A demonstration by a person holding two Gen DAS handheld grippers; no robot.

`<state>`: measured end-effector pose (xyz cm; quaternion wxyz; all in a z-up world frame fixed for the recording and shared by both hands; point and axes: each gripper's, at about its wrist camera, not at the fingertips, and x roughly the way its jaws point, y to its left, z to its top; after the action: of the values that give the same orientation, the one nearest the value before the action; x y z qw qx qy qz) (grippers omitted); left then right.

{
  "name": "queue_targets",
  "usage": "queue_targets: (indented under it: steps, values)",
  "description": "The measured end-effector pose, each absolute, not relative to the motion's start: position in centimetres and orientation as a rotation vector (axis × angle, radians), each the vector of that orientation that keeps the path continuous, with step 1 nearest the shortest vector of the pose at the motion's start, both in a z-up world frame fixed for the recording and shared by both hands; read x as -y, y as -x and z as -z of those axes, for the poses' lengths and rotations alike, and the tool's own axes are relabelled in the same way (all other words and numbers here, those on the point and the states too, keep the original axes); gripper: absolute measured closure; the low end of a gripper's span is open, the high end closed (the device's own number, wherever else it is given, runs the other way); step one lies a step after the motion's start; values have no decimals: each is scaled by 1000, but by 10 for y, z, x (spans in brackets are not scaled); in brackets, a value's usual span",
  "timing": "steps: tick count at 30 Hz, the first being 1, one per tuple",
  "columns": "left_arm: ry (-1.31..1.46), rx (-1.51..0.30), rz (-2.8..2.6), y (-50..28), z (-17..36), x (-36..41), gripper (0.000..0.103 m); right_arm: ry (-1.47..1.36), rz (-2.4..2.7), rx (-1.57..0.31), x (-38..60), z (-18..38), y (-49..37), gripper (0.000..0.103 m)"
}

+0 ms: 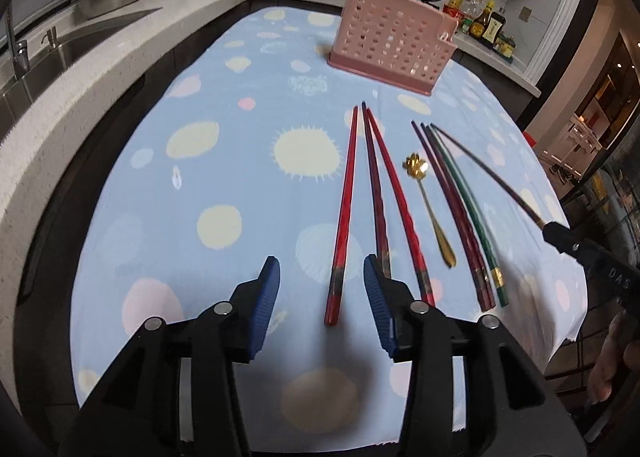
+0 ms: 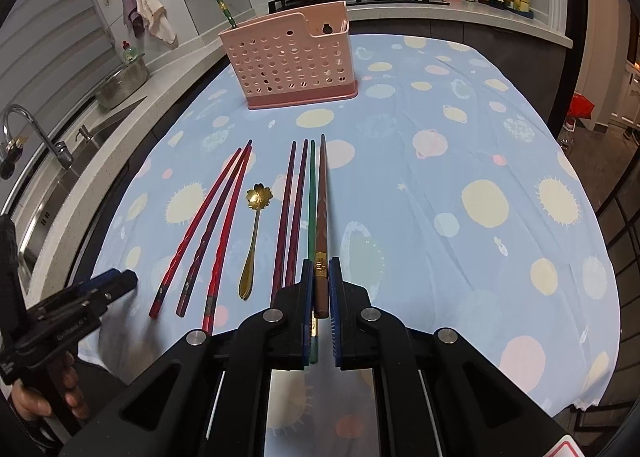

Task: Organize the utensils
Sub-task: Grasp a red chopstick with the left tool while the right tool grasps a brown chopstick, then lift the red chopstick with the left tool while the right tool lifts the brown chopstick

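your right gripper (image 2: pixel 320 289) pinches a brown chopstick (image 2: pixel 321 217) near its thick end; the stick runs straight ahead of the jaws, tip toward the holder (image 2: pixel 288 61), and appears lifted off the cloth (image 2: pixel 440 177). your left gripper (image 1: pixel 320 285) is spread and holds nothing; the thick end of a red chopstick (image 1: pixel 342 217) lies on the cloth between its blue pads (image 1: pixel 270 277), untouched as far as can be seen.

progress: early. the pink holder stands ahead of both grippers, well apart from the row, and only one green-topped stick (image 2: pixel 224 9) shows above its rim at the far left corner. whether anything else sits inside cannot be told through the holes.

outstanding, all lying on the cloth between the grippers and the holder: three red chopsticks just ahead of your left gripper, a gold spoon (image 2: pixel 252 237) to their right, then two dark red chopsticks (image 2: pixel 290 209) and a green chopstick (image 2: pixel 311 197) just left of your right gripper.

judgement: one item in hand, seven loose, none of these yet delivered. the held stick still has to travel to the holder.
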<state>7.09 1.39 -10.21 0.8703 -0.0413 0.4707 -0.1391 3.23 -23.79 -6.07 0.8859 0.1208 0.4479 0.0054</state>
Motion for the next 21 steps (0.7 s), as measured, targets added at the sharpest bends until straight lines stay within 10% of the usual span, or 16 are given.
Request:
queue_targets:
  steps: [8, 12, 21]
  values:
    - [55, -1005, 301, -71, 120, -8, 63, -250, -3, -938, 238, 62, -32, 96]
    - [45, -998, 306, -73, 120, -6, 89, -250, -1, -939, 237, 62, -33, 95]
    - [-29, -977, 330, -72, 121, 7, 91, -255, -5, -946, 238, 63, -32, 95]
